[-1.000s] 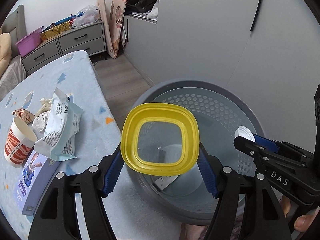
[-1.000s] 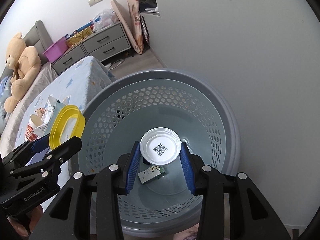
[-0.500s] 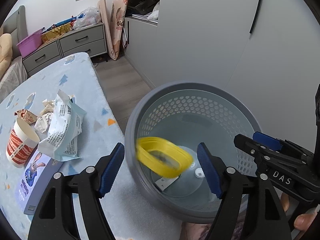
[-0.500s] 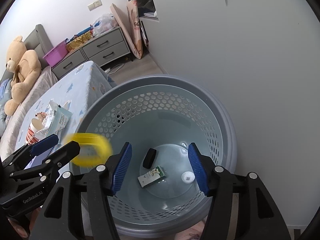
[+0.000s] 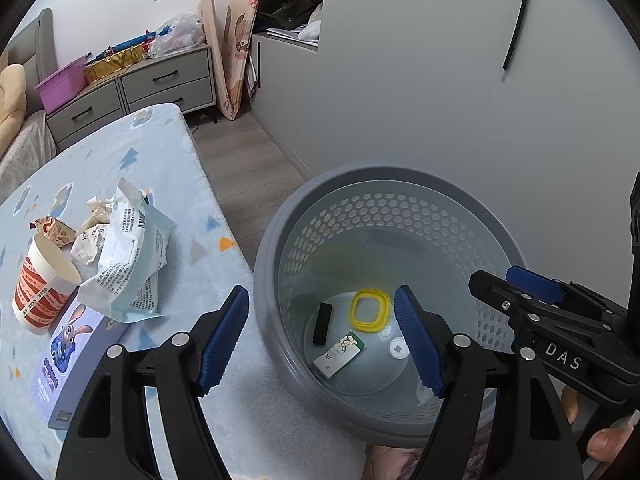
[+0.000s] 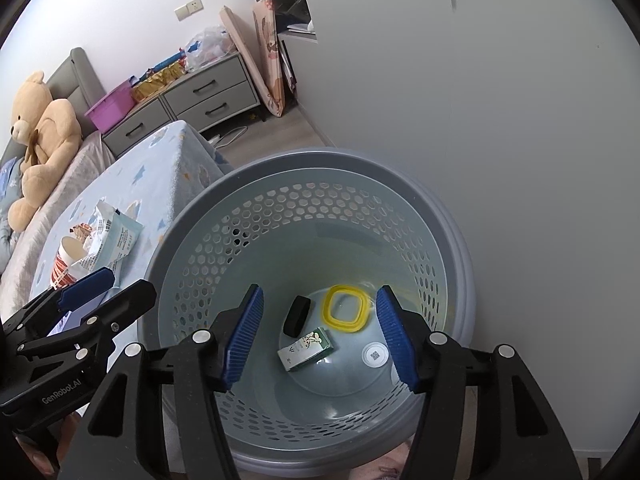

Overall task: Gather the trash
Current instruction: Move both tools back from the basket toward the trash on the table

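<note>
Your bed with the pale blue patterned sheet [image 5: 168, 168] fills the left of both views, and the round grey plastic basket with honeycomb holes in its wall [image 5: 384, 216] stands just beside its edge, against the grey wardrobe doors [image 5: 500, 80]. You hold both tongs above the basket's mouth, tilted down into it. Your left gripper [image 5: 322, 336] has its blue-padded jaws standing well apart with nothing between them; one pad hangs over the sheet, the other over the basket. Your right gripper [image 6: 318, 334] also stands apart and empty, both pads over the basket's inside. On the sheet lie a torn white and pale blue plastic bag [image 5: 128, 264], a flat purple cartoon box [image 5: 68, 356] partly under it, a red and white paper cup [image 5: 40, 288] and crumpled paper wrappers [image 5: 88, 236]. On the basket floor rest a yellow rounded-square plastic ring lid [image 6: 346, 309], a small green and white carton [image 6: 306, 349] lying flat, a black oblong block [image 6: 297, 315] and a small white round cap [image 6: 376, 355], each apart from the others.
</note>
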Tool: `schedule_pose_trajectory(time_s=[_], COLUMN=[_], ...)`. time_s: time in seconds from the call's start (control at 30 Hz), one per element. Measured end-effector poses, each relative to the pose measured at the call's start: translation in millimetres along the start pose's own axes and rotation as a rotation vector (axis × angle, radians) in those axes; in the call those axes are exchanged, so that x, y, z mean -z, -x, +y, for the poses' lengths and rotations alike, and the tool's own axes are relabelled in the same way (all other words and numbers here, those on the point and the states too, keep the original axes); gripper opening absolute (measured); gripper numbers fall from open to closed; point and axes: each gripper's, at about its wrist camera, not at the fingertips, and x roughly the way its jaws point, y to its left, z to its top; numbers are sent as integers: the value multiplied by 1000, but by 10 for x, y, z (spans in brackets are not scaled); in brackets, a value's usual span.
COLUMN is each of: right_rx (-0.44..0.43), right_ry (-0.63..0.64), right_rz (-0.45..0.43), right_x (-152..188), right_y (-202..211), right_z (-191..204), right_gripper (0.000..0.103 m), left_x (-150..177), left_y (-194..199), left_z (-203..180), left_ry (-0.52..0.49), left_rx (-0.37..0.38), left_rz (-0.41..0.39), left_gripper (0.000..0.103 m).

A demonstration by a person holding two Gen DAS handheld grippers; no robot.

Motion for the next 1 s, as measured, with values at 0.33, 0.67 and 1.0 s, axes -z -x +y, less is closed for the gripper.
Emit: schedule_pose_trajectory(time_s=[0.33,0.67,1.0], right_rx=[2,-2,-21], right_ry=[8,20,57], right_rz=[4,9,13], right_x=[9,19,37], right_y=[-18,-34,-55], right_z=[17,84,286], right_gripper=[58,58,58], left_x=[31,99,226], left_y=[13,71,242], left_z=[54,134,387], left_ry=[11,24,71], left_rx=[-3,-13,-44], left_rz=[0,-5,-13], left_gripper=[72,72,72])
